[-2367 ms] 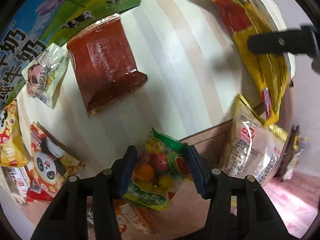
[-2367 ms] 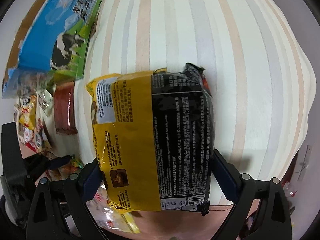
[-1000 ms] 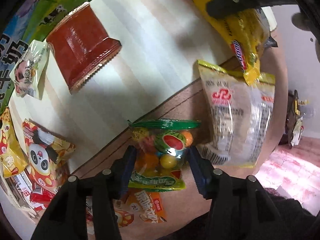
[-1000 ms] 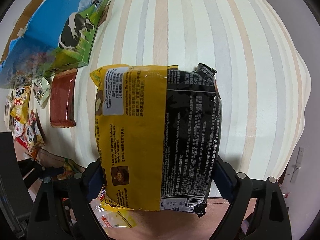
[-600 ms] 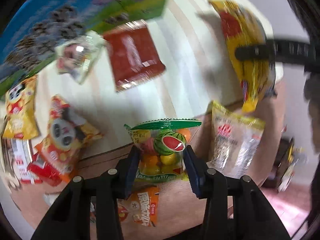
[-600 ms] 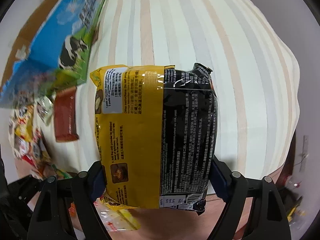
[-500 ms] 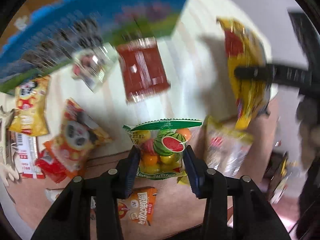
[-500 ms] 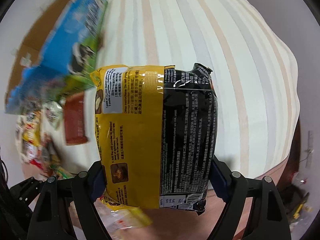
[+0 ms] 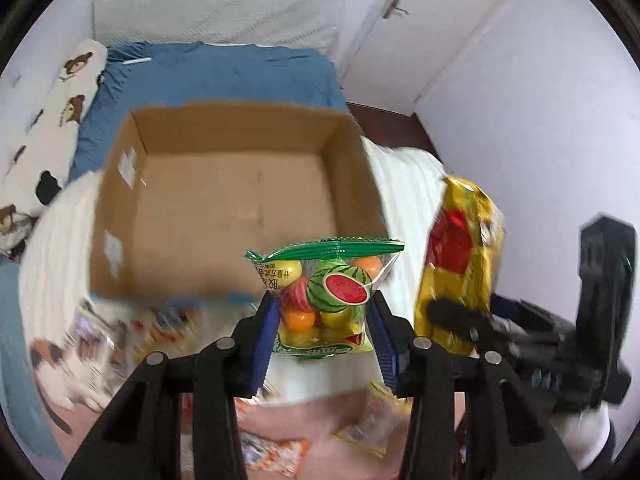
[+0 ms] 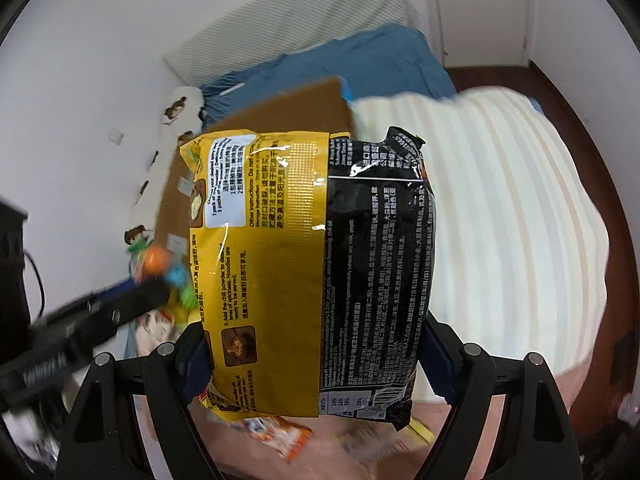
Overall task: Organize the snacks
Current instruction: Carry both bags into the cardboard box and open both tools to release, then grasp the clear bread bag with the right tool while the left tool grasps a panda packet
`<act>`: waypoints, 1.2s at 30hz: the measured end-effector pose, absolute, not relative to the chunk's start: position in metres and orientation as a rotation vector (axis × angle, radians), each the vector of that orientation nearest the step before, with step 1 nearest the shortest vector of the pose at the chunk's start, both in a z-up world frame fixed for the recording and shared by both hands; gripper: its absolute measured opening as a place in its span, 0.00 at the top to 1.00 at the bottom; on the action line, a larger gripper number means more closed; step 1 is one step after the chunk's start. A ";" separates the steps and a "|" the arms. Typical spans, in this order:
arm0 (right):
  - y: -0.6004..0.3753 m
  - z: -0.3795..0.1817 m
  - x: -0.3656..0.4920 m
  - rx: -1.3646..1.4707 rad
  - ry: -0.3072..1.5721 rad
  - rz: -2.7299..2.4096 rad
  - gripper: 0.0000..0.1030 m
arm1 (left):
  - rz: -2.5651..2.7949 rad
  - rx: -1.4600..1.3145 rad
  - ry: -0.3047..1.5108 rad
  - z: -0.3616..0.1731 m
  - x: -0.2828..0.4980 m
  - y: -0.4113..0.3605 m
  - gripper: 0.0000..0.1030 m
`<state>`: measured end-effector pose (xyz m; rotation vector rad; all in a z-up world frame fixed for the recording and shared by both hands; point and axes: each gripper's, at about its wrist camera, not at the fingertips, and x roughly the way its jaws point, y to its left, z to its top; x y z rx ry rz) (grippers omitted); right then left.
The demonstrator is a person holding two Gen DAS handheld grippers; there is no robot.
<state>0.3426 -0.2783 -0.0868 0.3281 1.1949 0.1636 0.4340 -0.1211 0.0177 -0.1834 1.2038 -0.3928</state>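
The left wrist view looks down into an open cardboard box (image 9: 224, 200), its brown floor bare in the visible part. The right wrist view shows only a corner of that box (image 10: 280, 112), because a large noodle pack (image 10: 312, 272) fills the middle of the frame.

The left gripper (image 9: 324, 328) has its fingers closed on a small candy bag (image 9: 324, 292), held upright in the air in front of the box's near wall. The bag is clear with a green sealed top, a watermelon picture and round red, orange and yellow sweets inside.

The right gripper (image 10: 316, 356) has its fingers pressed against both sides of the noodle pack. This view shows the pack's back, half yellow and half black, covered in small printed text. In the left view the same pack (image 9: 456, 264) appears to the right of the box, yellow with a red patch, with the right gripper (image 9: 460, 316) black and blurred beneath it.

Loose snack packets (image 9: 132, 332) lie blurred below the box on a striped white cloth (image 10: 512, 216). Behind the box is a bed with a blue sheet (image 9: 216, 76) and a bear-print pillow (image 9: 52, 112). A white door (image 9: 436, 20) stands in the far corner.
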 end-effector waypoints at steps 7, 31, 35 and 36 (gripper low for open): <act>-0.233 -0.103 0.431 0.284 1.239 0.148 0.16 | -0.317 -0.146 1.294 -0.036 0.500 -0.102 0.60; -0.190 -0.232 0.590 0.075 1.482 0.088 0.03 | -0.210 -0.122 1.478 -0.167 0.589 -0.093 0.14; -0.187 -0.211 0.575 0.068 1.443 0.085 0.03 | -0.211 -0.125 1.463 -0.163 0.577 -0.093 0.14; -0.189 -0.206 0.570 0.072 1.431 0.090 0.02 | -0.227 -0.147 1.450 -0.159 0.571 -0.091 0.14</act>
